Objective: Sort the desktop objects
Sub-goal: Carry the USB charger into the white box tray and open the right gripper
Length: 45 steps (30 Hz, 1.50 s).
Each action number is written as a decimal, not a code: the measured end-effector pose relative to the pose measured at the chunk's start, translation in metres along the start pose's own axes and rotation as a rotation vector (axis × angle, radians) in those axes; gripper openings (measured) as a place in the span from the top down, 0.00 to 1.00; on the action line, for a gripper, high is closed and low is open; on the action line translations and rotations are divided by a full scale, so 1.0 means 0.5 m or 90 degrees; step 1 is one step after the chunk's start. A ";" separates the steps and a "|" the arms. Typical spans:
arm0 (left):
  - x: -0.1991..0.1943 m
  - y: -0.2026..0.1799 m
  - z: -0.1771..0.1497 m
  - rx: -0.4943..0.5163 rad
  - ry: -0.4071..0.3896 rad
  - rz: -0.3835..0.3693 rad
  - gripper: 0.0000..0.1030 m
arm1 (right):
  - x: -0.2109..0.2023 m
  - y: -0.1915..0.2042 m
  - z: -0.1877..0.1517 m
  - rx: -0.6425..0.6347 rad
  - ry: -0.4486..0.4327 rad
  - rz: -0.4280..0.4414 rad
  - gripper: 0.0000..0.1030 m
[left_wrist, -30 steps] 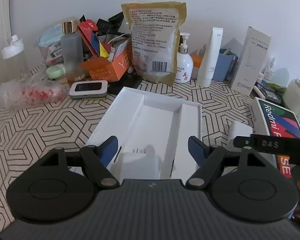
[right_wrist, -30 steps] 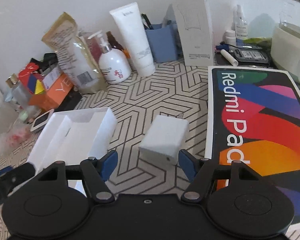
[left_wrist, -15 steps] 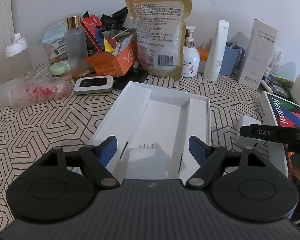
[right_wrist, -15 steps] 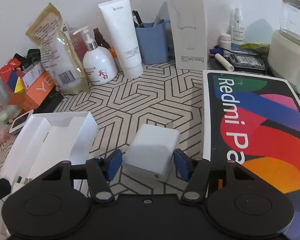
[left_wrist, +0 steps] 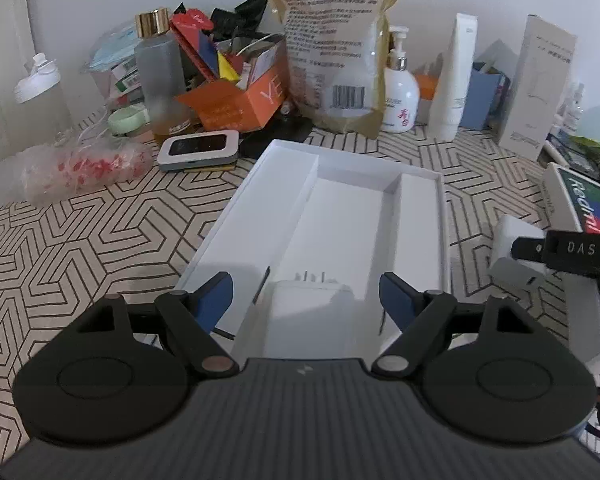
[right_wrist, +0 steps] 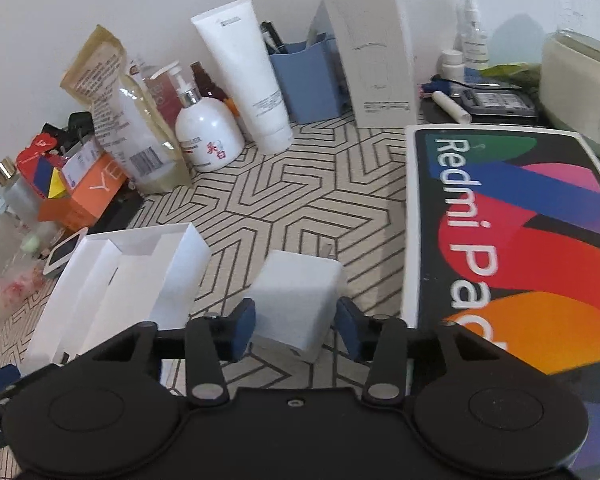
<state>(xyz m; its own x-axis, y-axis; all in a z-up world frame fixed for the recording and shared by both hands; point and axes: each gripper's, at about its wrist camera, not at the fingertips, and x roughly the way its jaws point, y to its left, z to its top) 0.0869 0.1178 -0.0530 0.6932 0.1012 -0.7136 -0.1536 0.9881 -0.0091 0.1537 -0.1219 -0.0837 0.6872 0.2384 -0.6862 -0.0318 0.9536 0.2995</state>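
An open white tray lies in the middle of the patterned table. A white plug adapter rests in its near compartment, prongs pointing away. My left gripper hovers over that end, open, with the adapter below the gap. To the tray's right sits a white charger block, beside the colourful Redmi Pad box. My right gripper is shut on the block, one blue pad against each side. The left wrist view also shows the charger block behind a black right finger.
Clutter lines the back wall: a brown pouch, a white pump bottle, a white tube, a blue pen holder, a tall white carton and an orange box. A small screened device lies left of the tray.
My right gripper moved forward around the charger block and its fingers narrowed onto the block's sides. My left gripper drew back a little from the tray and stayed open.
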 end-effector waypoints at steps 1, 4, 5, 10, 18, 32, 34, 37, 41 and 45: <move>0.003 0.002 -0.001 -0.003 0.003 0.004 0.22 | 0.005 0.007 0.000 -0.009 -0.003 -0.006 0.40; 0.009 0.008 -0.005 -0.010 0.012 0.011 0.22 | 0.022 0.036 -0.003 -0.052 -0.001 -0.023 0.32; 0.010 0.010 -0.005 -0.012 0.013 0.011 0.22 | 0.024 0.043 -0.005 -0.062 0.001 -0.033 0.31; 0.010 0.016 -0.005 -0.019 0.012 0.009 0.22 | 0.017 0.053 -0.016 -0.073 0.016 -0.041 0.34; 0.001 0.034 0.000 -0.047 -0.007 0.036 0.22 | -0.011 0.047 -0.032 -0.058 0.046 -0.016 0.34; -0.005 0.045 0.006 -0.081 -0.019 0.024 0.21 | 0.021 0.096 -0.057 -0.169 0.029 -0.097 0.37; -0.009 0.058 0.008 -0.107 -0.025 0.022 0.21 | 0.017 0.093 -0.053 -0.163 0.032 -0.097 0.40; -0.012 0.070 0.008 -0.127 -0.031 0.029 0.21 | 0.006 0.081 -0.048 -0.139 0.035 -0.092 0.43; -0.006 0.077 0.008 -0.139 -0.022 0.027 0.21 | -0.012 0.065 -0.039 -0.105 0.023 -0.074 0.43; -0.018 0.093 0.009 -0.164 -0.033 0.024 0.21 | -0.031 0.045 -0.031 -0.056 0.012 -0.034 0.43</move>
<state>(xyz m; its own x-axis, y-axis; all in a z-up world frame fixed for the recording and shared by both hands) 0.0769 0.1633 -0.0439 0.7178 0.1492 -0.6801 -0.3496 0.9220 -0.1666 0.1309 -0.1015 -0.0766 0.6762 0.1896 -0.7119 -0.0599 0.9773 0.2033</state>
